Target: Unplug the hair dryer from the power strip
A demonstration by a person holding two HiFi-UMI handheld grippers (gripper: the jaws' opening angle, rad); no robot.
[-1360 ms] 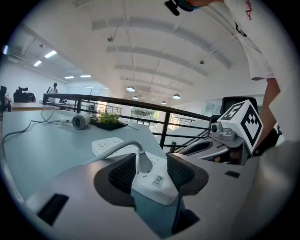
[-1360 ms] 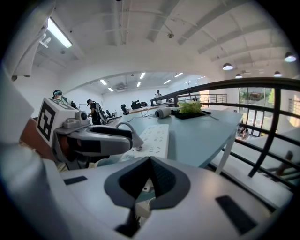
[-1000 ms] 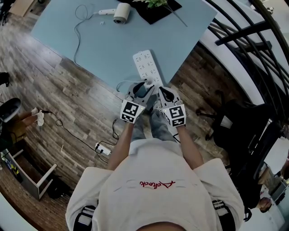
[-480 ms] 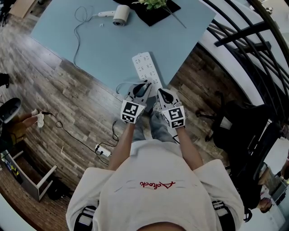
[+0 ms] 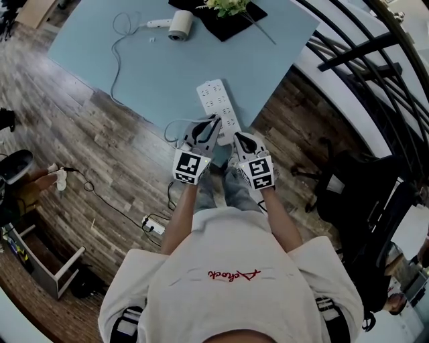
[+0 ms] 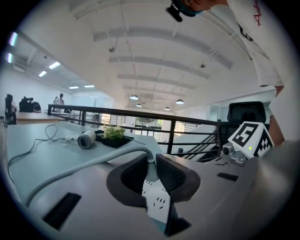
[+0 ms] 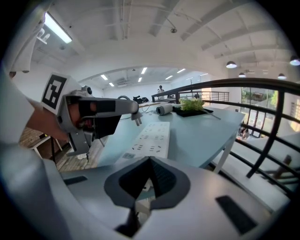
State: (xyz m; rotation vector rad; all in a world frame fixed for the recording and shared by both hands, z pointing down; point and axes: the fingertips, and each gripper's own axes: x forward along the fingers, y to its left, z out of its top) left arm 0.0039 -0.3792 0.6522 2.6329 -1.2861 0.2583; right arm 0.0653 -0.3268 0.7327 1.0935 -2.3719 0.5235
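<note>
Left hand-held gripper (image 6: 150, 165), its jaws having just been closing, grips the plug (image 7: 134, 112) of the hair dryer (image 5: 179, 20) and holds it in the air just above the power strip (image 5: 218, 100). The prongs are bare and clear of the sockets, as my right gripper view shows. The grey cable (image 6: 97, 160) bends down into the left jaws from the far side of the worktop (image 5: 154, 67), where the dryer lies beside a dark tray of greenery, well apart from the strip. I hold the plug by its body rather than by the cable, I judge, so that the pull goes straight out of the socket and does not strain the lead. Right hand-held gripper (image 7: 150, 161), jaw tips drawn together, sits at the near end of the strip at the worktop's edge, placed there, as I read it, to keep the strip from rising with the plug. I cannot tell whether those tips pinch anything. With the prongs out, the unplugging looks done; what remains, in my view, is to set the plug down.
</note>
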